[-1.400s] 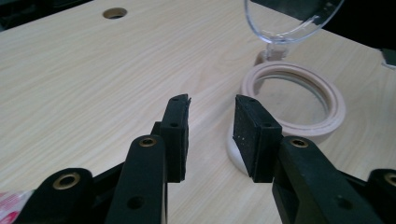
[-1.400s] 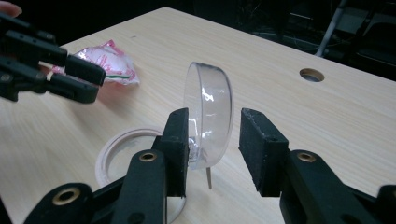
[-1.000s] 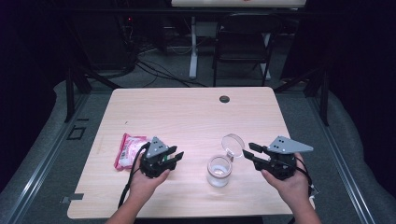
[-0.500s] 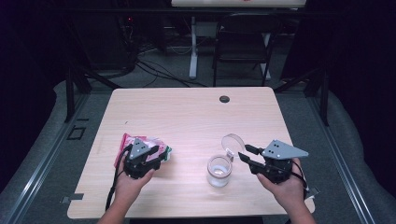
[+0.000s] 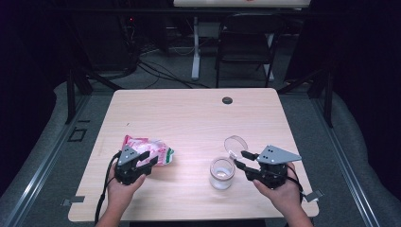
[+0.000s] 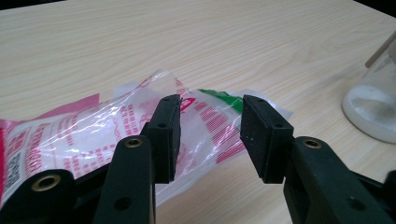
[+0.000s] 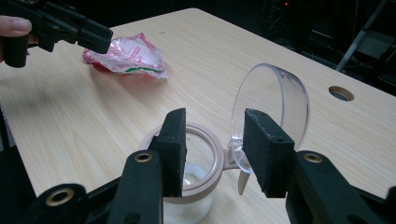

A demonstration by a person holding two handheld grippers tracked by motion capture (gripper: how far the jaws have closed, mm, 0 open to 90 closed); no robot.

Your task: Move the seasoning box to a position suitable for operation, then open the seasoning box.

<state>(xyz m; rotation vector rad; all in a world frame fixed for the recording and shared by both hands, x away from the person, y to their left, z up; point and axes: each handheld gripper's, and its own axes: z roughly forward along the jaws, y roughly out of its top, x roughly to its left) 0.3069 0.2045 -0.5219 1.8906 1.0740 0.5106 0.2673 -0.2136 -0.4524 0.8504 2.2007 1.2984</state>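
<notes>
- The left gripper (image 5: 142, 163) hangs low over the near end of the crinkled plastic packet (image 5: 150, 149), its jaws released and just lately widening, so the packet's clear, green-tipped corner lies in front of and under the gap with neither pad pressing it; this looks like the setup for a pinch on that thin edge.
- The packet lies flat on the worktop (image 5: 189, 118), a glossy film printed in pink and red, wrinkled and limp; I'd expect it to slip and fold under a pinch.
- The right gripper (image 5: 242, 161) holds just beside the glass jar (image 5: 222, 173), jaws also released and recently spreading, the jar's rim below the left jaw and nothing gripped.
- The jar is round and clear, with a pale ring at its mouth; its hinged transparent lid (image 7: 273, 109) stands flipped up beyond the jaws, leaving the mouth free, likely to receive the packet's contents.
- The worktop is pale wood-grain laminate, smooth and matte.
</notes>
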